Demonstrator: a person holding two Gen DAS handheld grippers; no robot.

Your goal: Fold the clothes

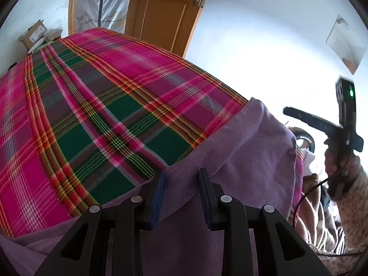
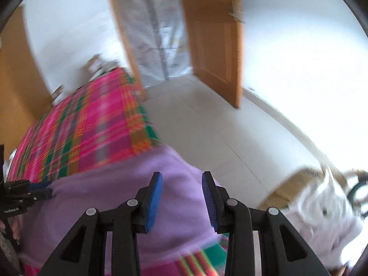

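Observation:
A lilac fleece garment lies on the near edge of a bed covered with a pink and green plaid blanket. My left gripper is open just above the garment, its blue pads apart with nothing between them. My right gripper is open too, held above the same lilac garment near the bed's corner; this view is blurred. The right gripper's body and the hand holding it show at the right of the left wrist view. The left gripper shows at the left edge of the right wrist view, close to the garment's edge.
An open wooden door and pale tiled floor lie beyond the bed. Cardboard boxes sit at the bed's far end. A white cloth over a brown box stands on the floor at the right.

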